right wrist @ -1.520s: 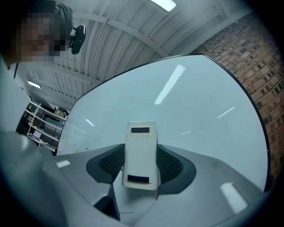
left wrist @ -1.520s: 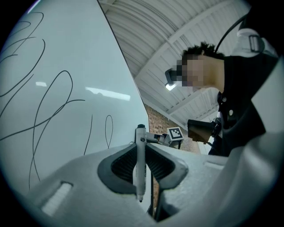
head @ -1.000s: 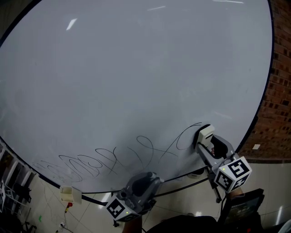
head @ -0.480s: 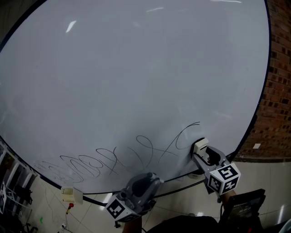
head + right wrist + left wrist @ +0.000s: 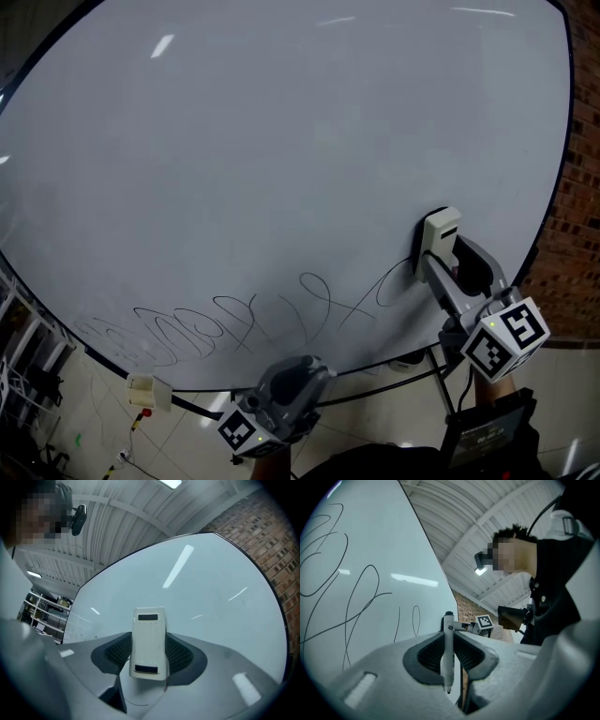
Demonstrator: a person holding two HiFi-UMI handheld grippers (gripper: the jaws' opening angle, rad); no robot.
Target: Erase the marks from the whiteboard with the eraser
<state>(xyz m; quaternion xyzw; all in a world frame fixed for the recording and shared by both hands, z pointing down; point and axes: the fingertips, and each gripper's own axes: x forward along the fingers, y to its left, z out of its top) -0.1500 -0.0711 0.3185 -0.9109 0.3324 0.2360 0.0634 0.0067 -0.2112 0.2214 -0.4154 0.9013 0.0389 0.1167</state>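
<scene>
1. Clamping the eraser (image 5: pixel 441 228) by its two long sides, my right claw (image 5: pixel 437 262) holds it with its long axis running 12 to 6 in the head view, at or right by the whiteboard (image 5: pixel 281 141); I cannot tell if it is touching.
2. From the eraser, the marks (image 5: pixel 234 328) start just beside its lower end at 7 o'clock and string out toward 8 o'clock along the board's lower edge, so I judge the next wipe must go down and left.
3. My right claw is the nearer one. My left claw (image 5: pixel 292 373) hangs below the board at 6 o'clock, closed on a marker (image 5: pixel 448 653).
4. Only the head view shows the whole scribble. My right gripper view shows mostly clean board ahead, and my left gripper view shows loops at 10 o'clock.
</scene>
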